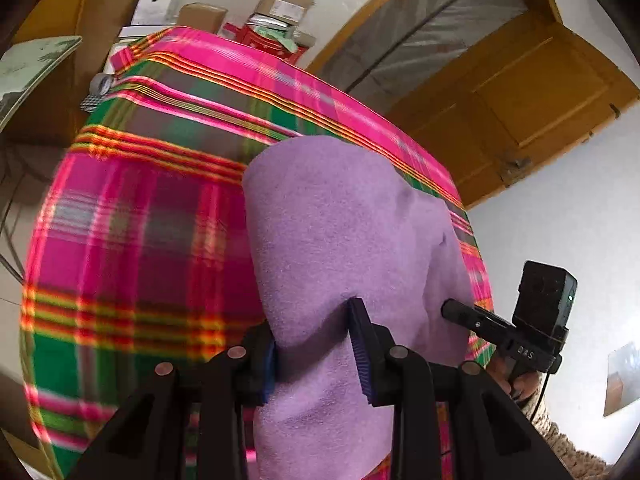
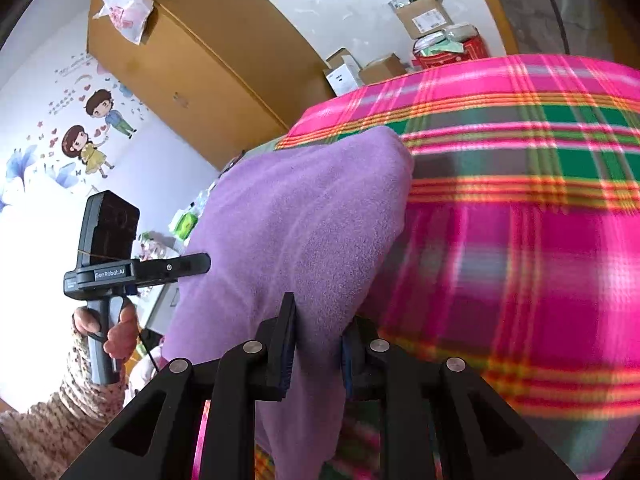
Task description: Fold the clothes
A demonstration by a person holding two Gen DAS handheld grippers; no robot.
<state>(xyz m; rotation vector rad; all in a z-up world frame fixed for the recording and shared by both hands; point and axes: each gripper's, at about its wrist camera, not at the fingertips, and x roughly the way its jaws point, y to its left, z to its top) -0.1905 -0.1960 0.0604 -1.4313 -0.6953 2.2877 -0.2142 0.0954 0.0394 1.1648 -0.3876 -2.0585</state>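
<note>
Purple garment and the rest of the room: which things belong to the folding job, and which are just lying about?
In the job:
- purple garment
- left claw, shut on it
- right claw, shut on it
- plaid bedspread underneath

Lying about:
- cardboard boxes
- red tin
- wardrobe
- wall stickers
- plastic bag

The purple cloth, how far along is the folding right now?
Done: hard to say; no finished fold shows. In hand: the purple cloth is gripped by both the left gripper and the right gripper, held up over the plaid blanket. Left: laying it down, folding it and smoothing it.
</note>
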